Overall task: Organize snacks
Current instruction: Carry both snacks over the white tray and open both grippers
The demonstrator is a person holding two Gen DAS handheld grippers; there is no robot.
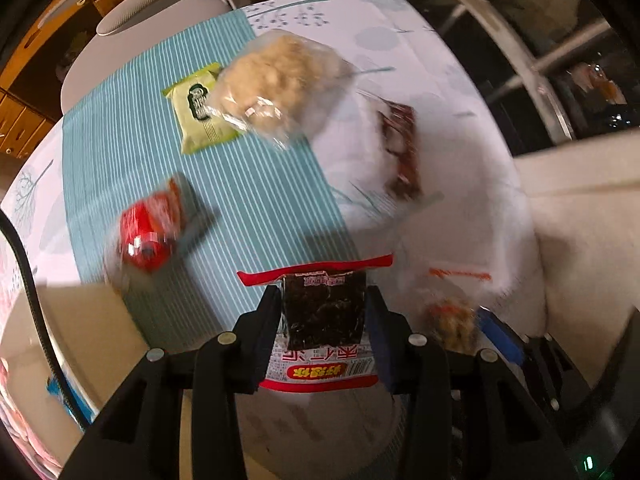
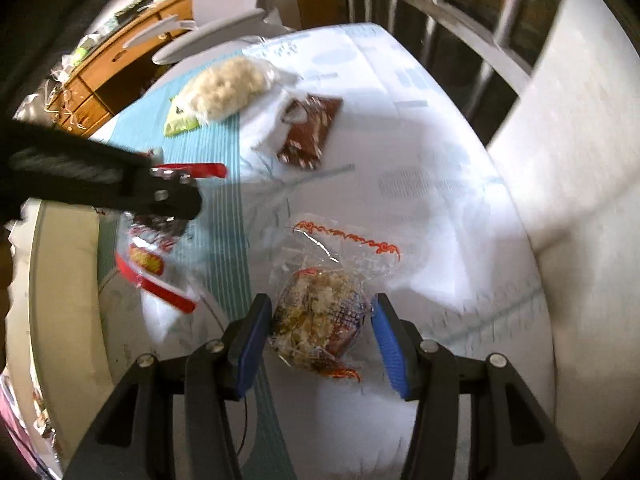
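1. Snacks lie scattered over a table (image 1: 432, 92) covered in a pale patterned cloth, with a teal striped mat (image 1: 168, 168) on its left part.
2. Clamped between the fingers of the left gripper (image 1: 324, 312) is a seaweed packet (image 1: 324, 312) — dark contents, red bands at both ends — held above the near edge of the mat.
3. From the right wrist view that same packet hangs at the left, under the black body of the left gripper (image 2: 168, 200).
4. The right gripper (image 2: 320, 328) has its blue-padded fingers spread either side of a clear nut-mix bag (image 2: 320, 320) lying on the white cloth; I cannot tell whether the pads touch it, though a gap shows on the right side.
5. At the far end of the mat a green packet (image 1: 198, 116) lies flat, its right edge tucked under a clear bag of pale puffed snacks (image 1: 276, 84).
6. A dark brown packet (image 1: 402, 148) rests on the white cloth to the right of those, well apart from the nut-mix bag.
7. A red packet (image 1: 150, 228) sits on the left side of the mat — blurred, so its details are unreadable.
8. A white chair (image 1: 132, 20) stands beyond the table's far left edge.
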